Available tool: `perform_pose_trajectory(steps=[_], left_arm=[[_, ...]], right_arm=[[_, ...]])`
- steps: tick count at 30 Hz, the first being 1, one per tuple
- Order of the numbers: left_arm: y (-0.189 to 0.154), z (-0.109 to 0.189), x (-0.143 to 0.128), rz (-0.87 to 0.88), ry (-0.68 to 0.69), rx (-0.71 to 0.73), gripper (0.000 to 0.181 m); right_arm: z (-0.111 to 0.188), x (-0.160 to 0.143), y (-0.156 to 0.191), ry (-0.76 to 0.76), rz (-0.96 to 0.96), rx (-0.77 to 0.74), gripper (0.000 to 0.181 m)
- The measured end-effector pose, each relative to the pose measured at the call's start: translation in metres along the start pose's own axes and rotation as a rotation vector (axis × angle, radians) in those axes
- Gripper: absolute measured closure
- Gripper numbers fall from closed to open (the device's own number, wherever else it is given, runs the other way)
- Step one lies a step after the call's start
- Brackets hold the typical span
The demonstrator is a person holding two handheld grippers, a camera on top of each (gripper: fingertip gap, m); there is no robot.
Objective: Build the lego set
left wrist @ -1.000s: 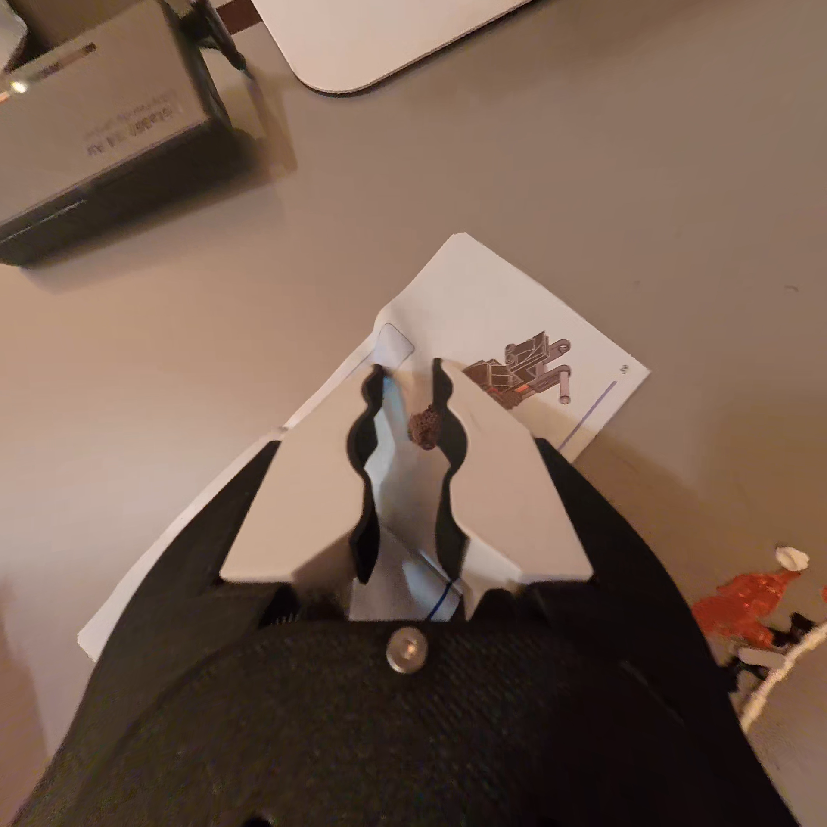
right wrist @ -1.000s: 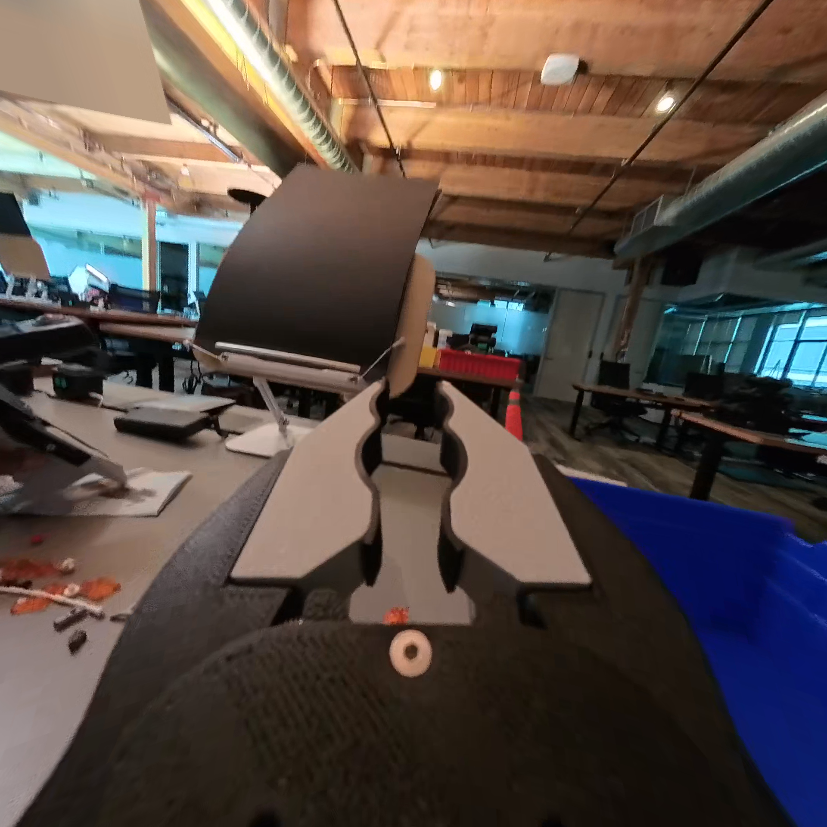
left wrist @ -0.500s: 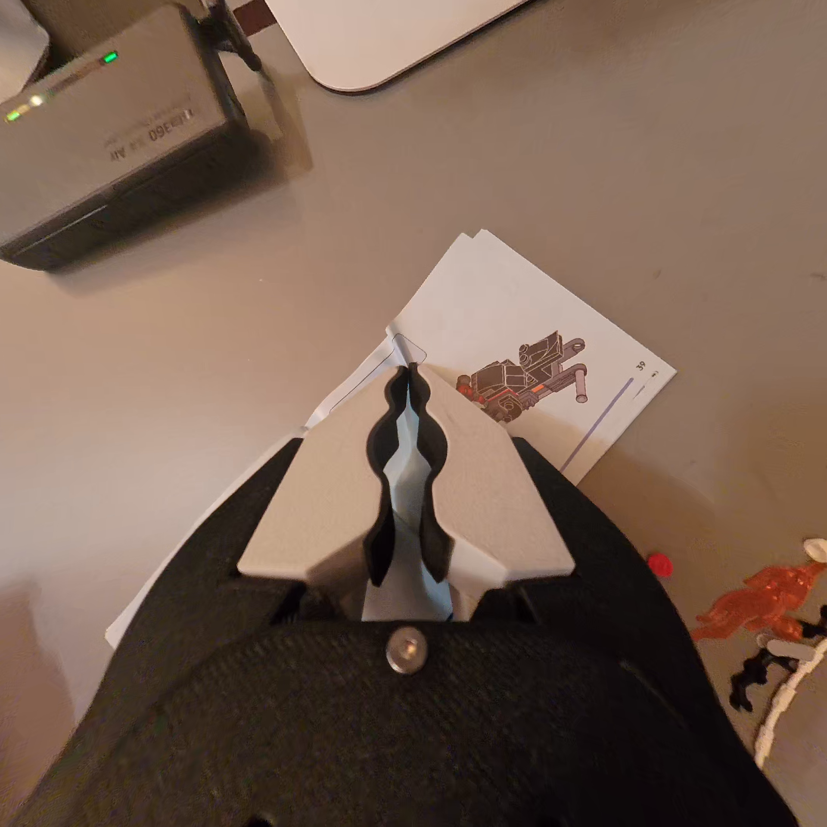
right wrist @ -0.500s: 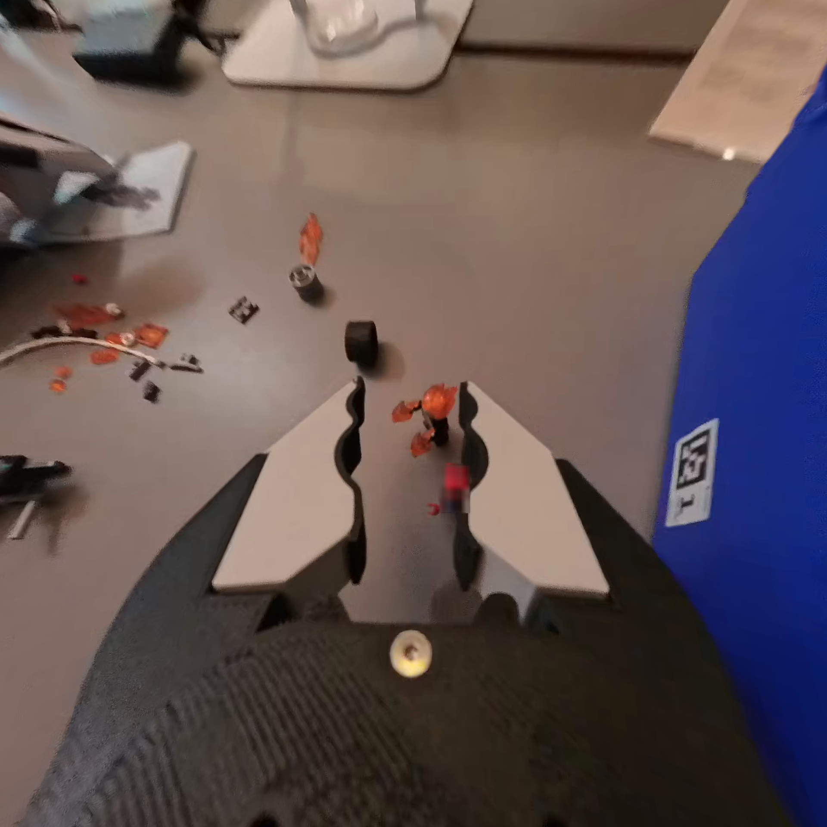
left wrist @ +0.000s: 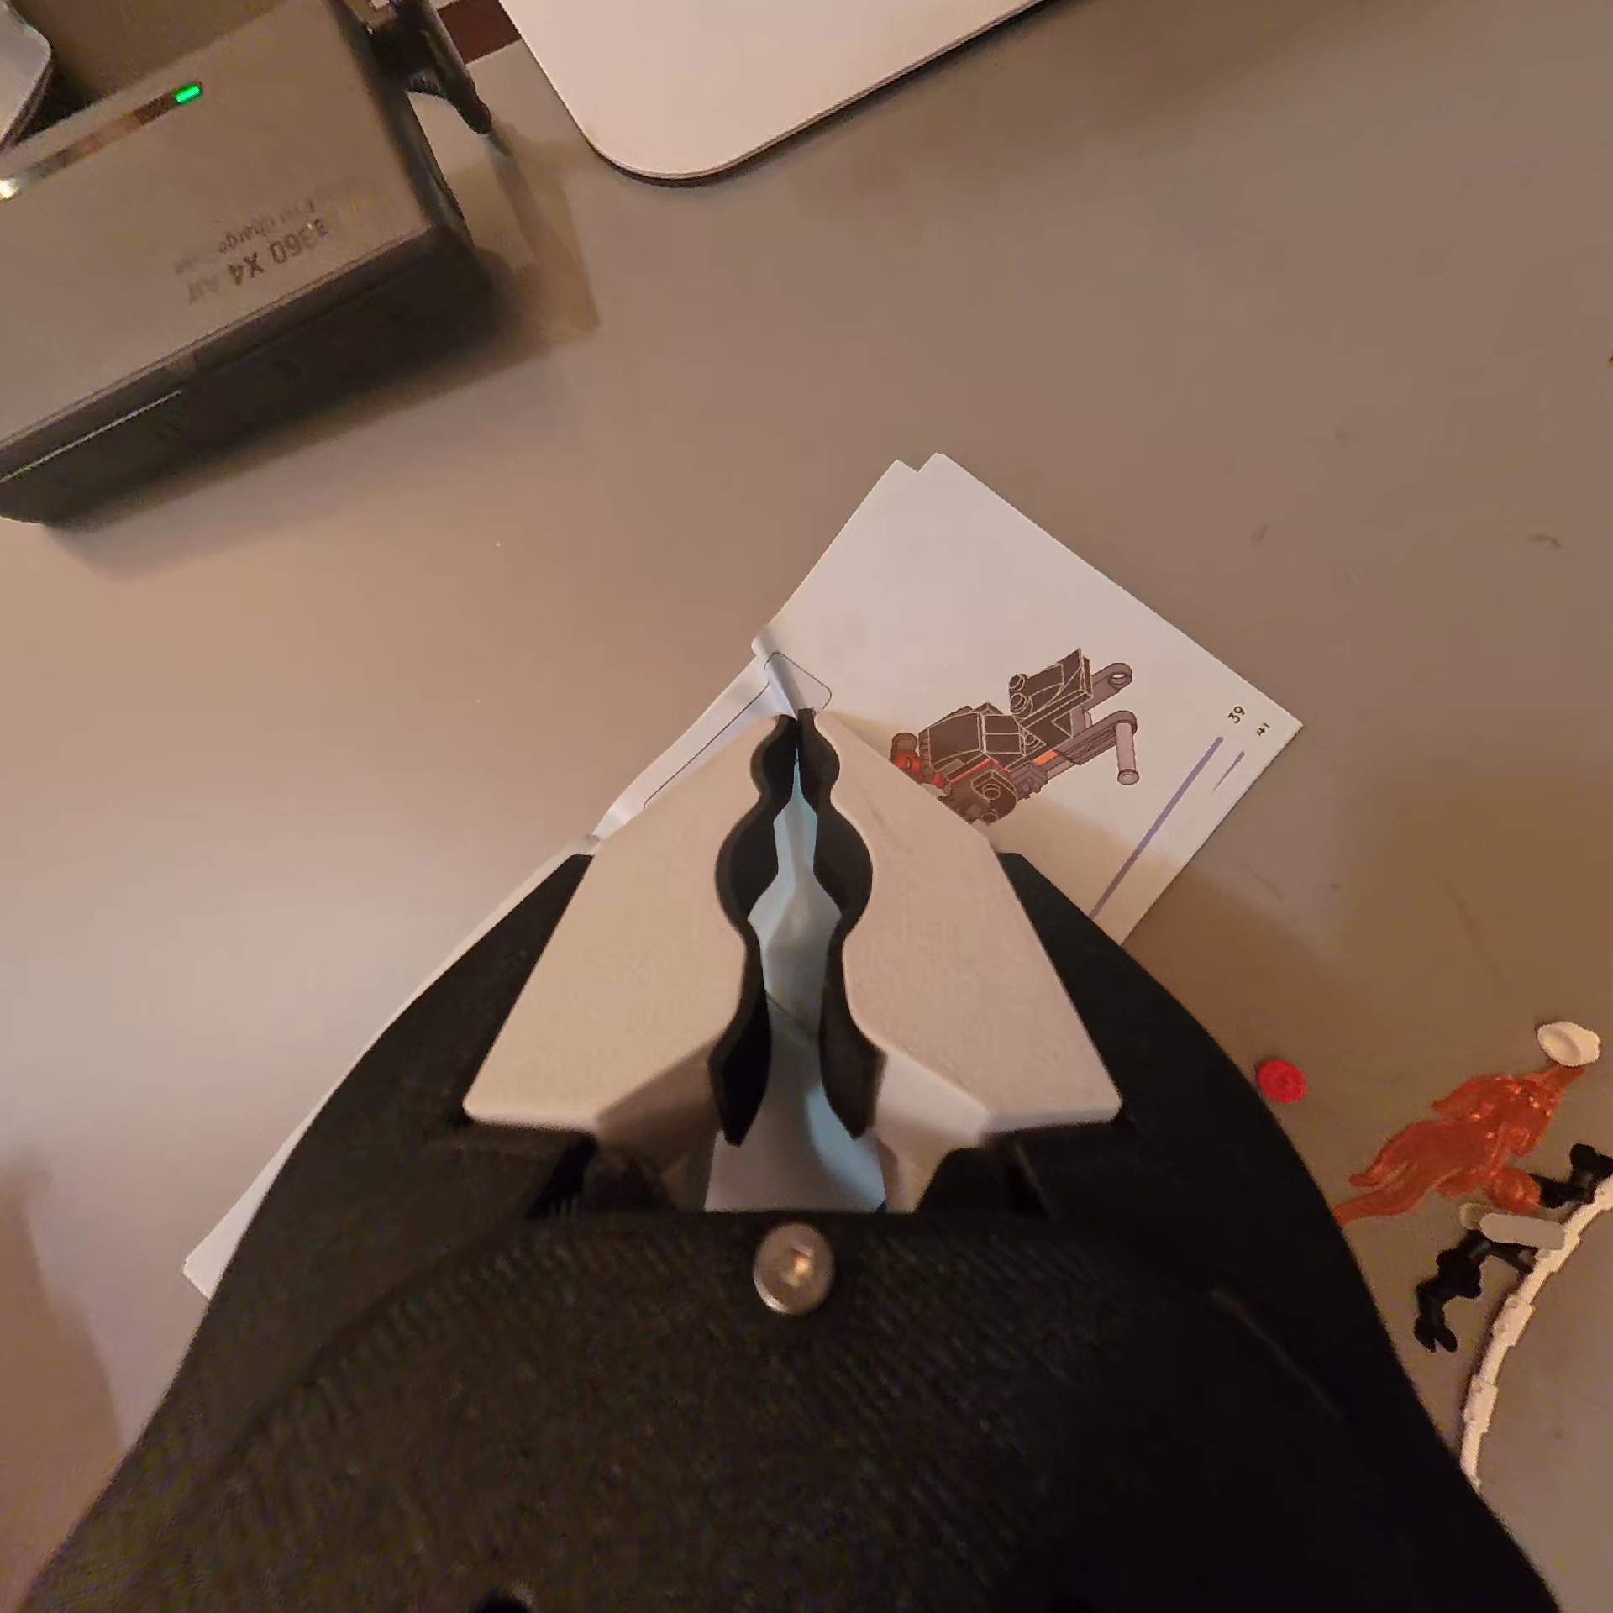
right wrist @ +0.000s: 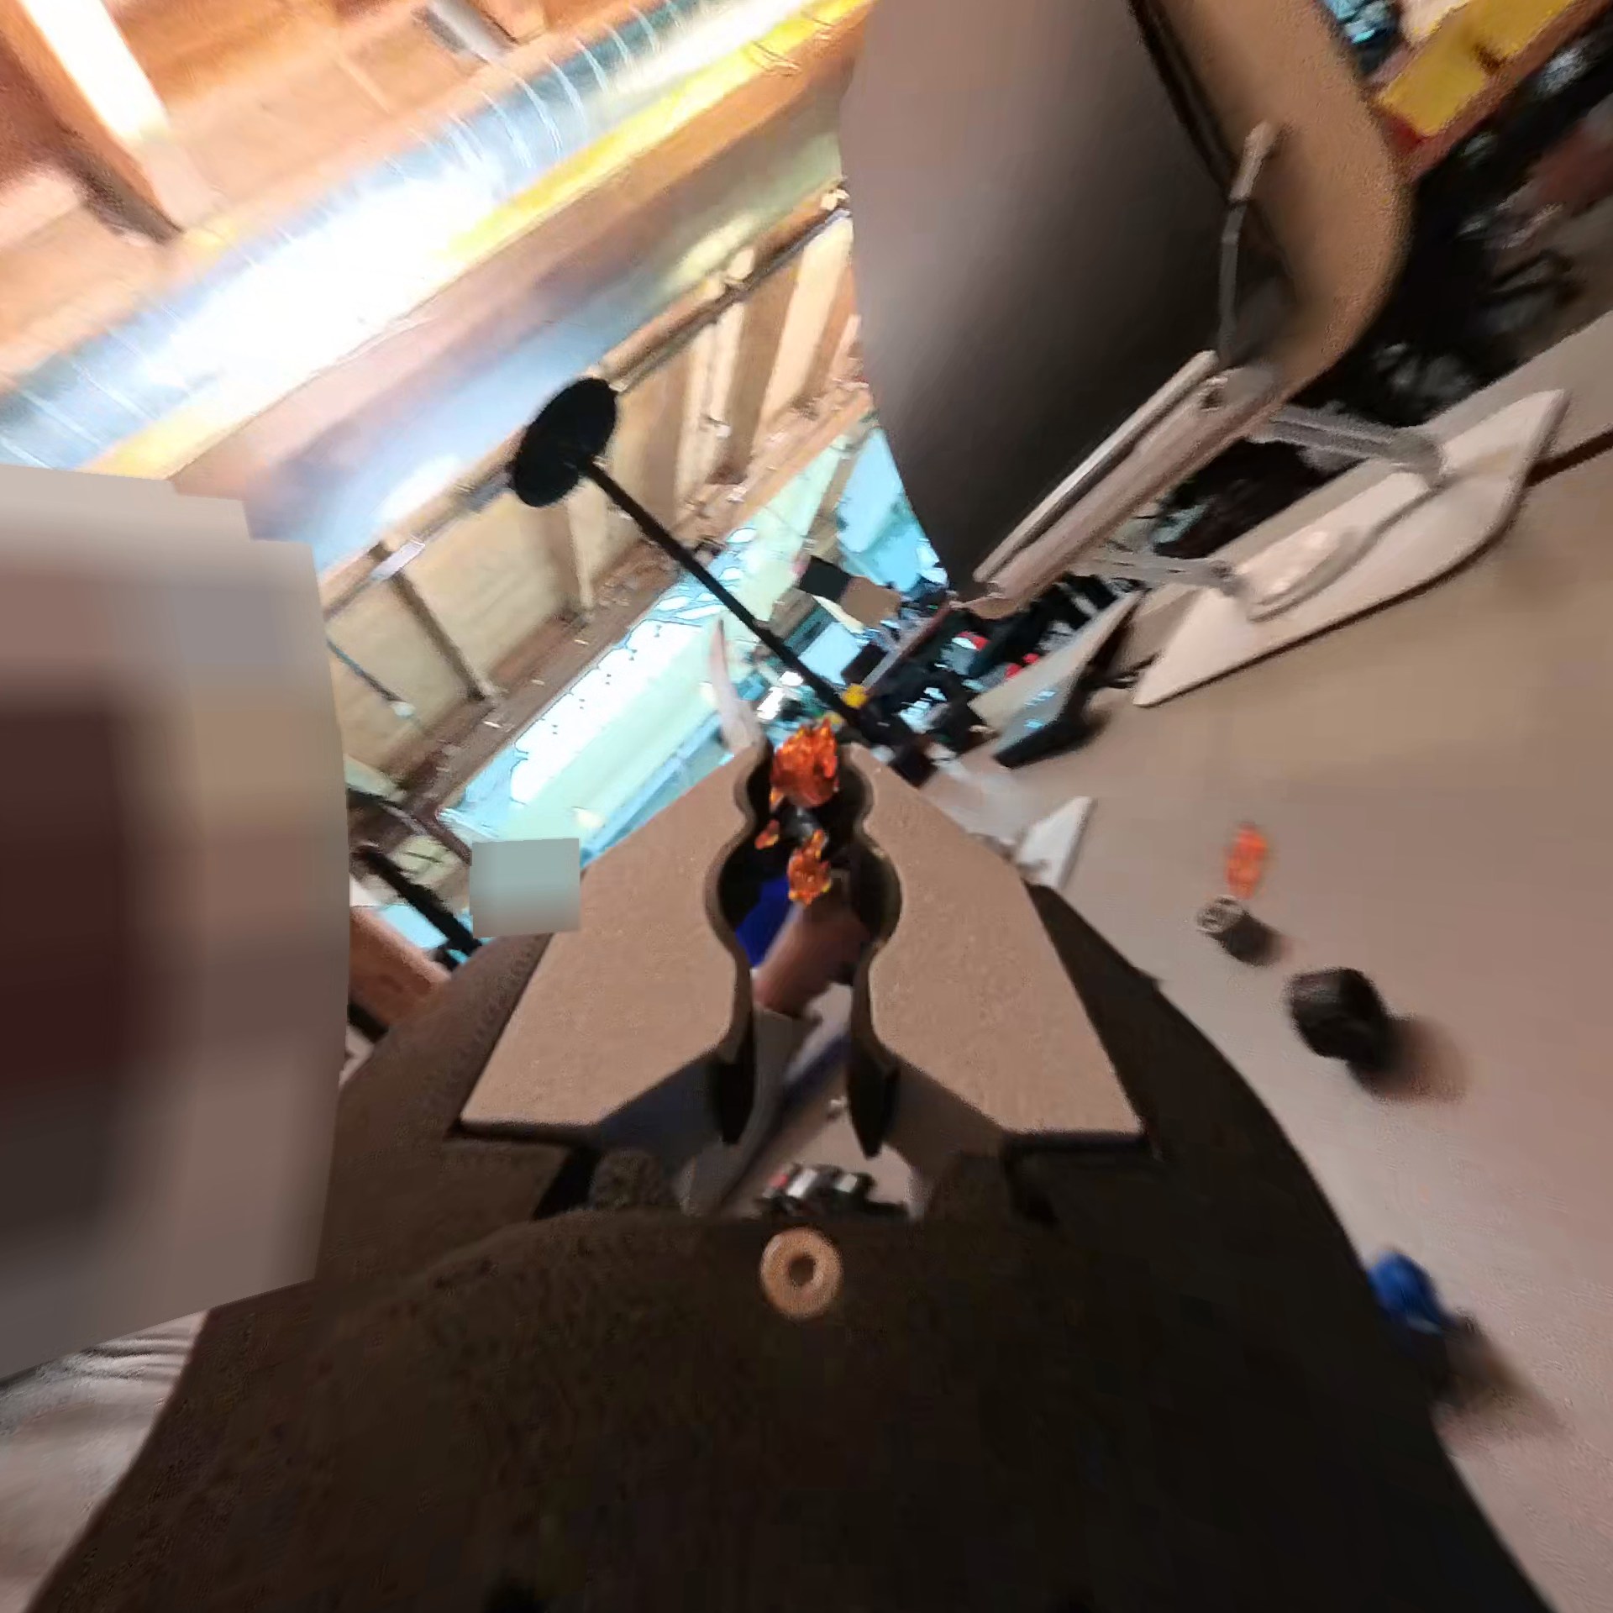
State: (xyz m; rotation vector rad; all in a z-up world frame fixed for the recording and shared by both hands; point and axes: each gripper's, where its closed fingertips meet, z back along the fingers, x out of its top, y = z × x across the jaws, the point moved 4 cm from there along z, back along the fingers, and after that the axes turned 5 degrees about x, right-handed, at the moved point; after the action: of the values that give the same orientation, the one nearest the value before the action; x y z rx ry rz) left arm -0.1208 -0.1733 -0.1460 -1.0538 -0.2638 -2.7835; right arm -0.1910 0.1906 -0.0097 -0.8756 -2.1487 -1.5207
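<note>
My left gripper point(left wrist: 799, 724) is shut, with its tips touching above the open instruction booklet point(left wrist: 978, 628) on the grey table. I cannot tell whether anything is pinched at the tips. My right gripper point(right wrist: 807, 759) is shut on a small black figure with translucent orange flames point(right wrist: 807, 772). It holds the figure in the air, tilted, with the room behind it. Loose parts lie right of the booklet: an orange flame piece point(left wrist: 1475, 1152), a red round stud point(left wrist: 1280, 1081), a white segmented strip point(left wrist: 1519, 1309) and a small black piece point(left wrist: 1466, 1283).
A grey box device point(left wrist: 218, 262) with a green light stands at the far left, and a white stand base point(left wrist: 742, 70) behind it. In the right wrist view a black tyre point(right wrist: 1340, 1012), a small wheel point(right wrist: 1231, 925), an orange piece point(right wrist: 1244, 860) and a blue thing point(right wrist: 1405, 1292) lie on the table. From my left tips it is roughly 11 cm to the red round stud point(left wrist: 1280, 1081); from my right, 30 cm. The right gripper is farther from the orange flame piece point(left wrist: 1475, 1152), some 30 cm, than the left, some 15 cm.
My left gripper has closed over the booklet, and the small brown piece between its fingers no longer shows. My right gripper swung down, closed on the flame figure, then lifted and rolled with it.
</note>
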Motion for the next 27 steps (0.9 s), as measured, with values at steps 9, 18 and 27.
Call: perform_pose_trajectory(steps=[9, 18, 27], left_arm=[[0.000, 0.000, 0.000, -0.006, 0.000, -0.003, 0.178], [0.000, 0.000, 0.000, -0.006, 0.002, -0.012, 0.178], [-0.005, 0.002, 0.002, 0.115, -0.015, -0.186, 0.178]], right_arm=[[-0.014, 0.008, 0.048, -0.183, -0.353, 0.439, 0.170], [-0.031, -0.007, 0.054, -0.117, -0.332, 0.417, 0.170], [-0.034, -0.061, -0.038, 0.388, 0.321, -0.402, 0.169]])
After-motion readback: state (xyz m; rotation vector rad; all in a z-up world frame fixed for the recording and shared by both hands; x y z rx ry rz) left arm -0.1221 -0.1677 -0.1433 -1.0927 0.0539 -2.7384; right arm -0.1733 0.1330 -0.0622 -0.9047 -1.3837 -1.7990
